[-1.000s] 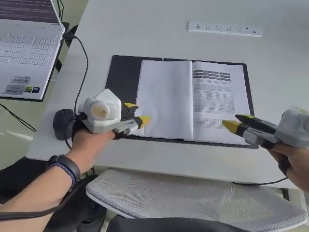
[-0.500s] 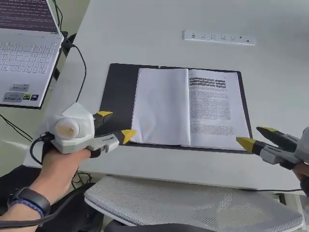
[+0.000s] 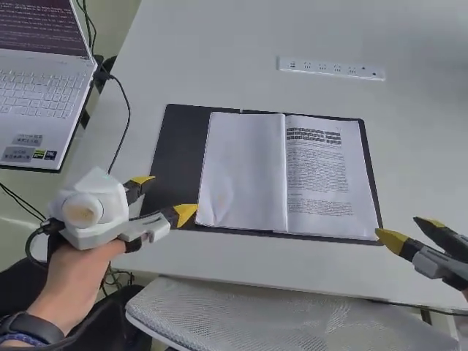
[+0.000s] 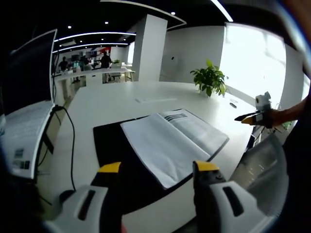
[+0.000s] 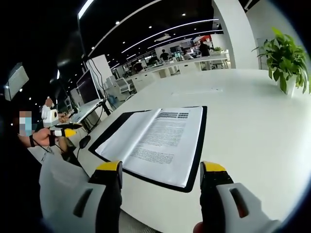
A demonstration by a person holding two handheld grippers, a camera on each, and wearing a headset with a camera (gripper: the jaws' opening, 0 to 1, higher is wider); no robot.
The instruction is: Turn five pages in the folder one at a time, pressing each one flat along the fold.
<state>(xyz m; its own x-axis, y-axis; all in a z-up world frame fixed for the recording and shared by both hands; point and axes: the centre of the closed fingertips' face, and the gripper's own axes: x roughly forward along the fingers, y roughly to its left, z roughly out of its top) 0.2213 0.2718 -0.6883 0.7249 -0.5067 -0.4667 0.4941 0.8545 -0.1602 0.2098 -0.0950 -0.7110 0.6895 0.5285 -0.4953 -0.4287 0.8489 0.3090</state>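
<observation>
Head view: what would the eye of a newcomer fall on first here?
The open black folder lies in the middle, with a blank page on the left and a printed page on the right. The left gripper and right gripper hover near its front corners, jaws open and empty. A laptop sits at far left.

Right gripper (image 5: pixel 161 166) hangs with jaws wide apart, just short of the open folder (image 5: pixel 155 138) on the white table (image 5: pixel 243 121). Left gripper (image 5: pixel 65 132) off left, plant (image 5: pixel 286 60) far right.

bare table (image 3: pixel 219 51) around folder (image 3: pixel 285 172) | laptop (image 3: pixel 36 80) far left | power strip (image 3: pixel 330 69) behind
</observation>
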